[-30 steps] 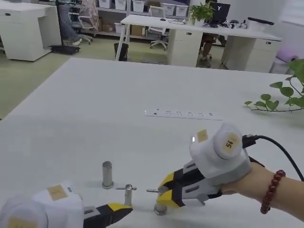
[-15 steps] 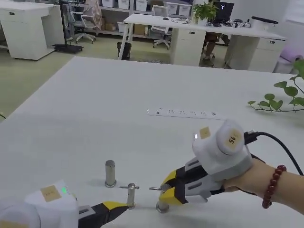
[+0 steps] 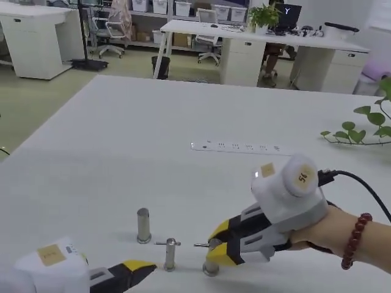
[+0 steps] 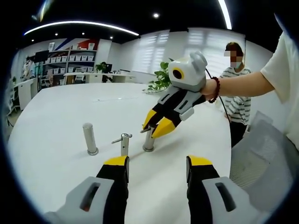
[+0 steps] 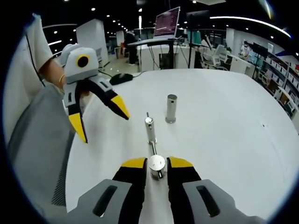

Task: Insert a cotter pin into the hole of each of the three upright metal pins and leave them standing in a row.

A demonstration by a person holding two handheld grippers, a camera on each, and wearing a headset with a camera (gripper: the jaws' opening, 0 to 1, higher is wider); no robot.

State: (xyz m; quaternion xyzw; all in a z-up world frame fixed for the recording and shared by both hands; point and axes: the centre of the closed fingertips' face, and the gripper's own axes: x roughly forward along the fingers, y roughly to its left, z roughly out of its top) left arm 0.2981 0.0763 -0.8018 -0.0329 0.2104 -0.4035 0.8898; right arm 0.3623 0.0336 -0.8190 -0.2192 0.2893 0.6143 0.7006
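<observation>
1. The right gripper [image 3: 215, 245] has its jaws drawn close together with a narrow gap left. The round top of the near metal pin [image 5: 156, 164] sits in that gap between the yellow tips.
2. A thin cotter pin [image 3: 200, 245] pokes out level past that pin, straight ahead of the right jaws. I cannot tell whether the jaws pinch its near end, press the pin's top, or touch neither.
3. The middle metal pin [image 5: 149, 128] stands upright just ahead of the right jaws, in line with the cotter pin's tip. In the head view the tip stops short of it.
4. A seated cotter pin [image 4: 117, 139] lies crosswise through the middle metal pin near its top, sticking out on both sides.
5. The far metal pin [image 5: 171, 108] stands upright beyond the middle one, further ahead of the right jaws and slightly to their right.
6. The left gripper [image 4: 158, 164] has its jaws spread wide with nothing between them.
7. In the left gripper view the middle metal pin is just ahead of the left-hand jaw. The near metal pin, with the right gripper over it, is ahead of the gap, and the far metal pin is ahead and off to the left.
8. All three pins stand in a row on the white table [image 3: 183, 122].
</observation>
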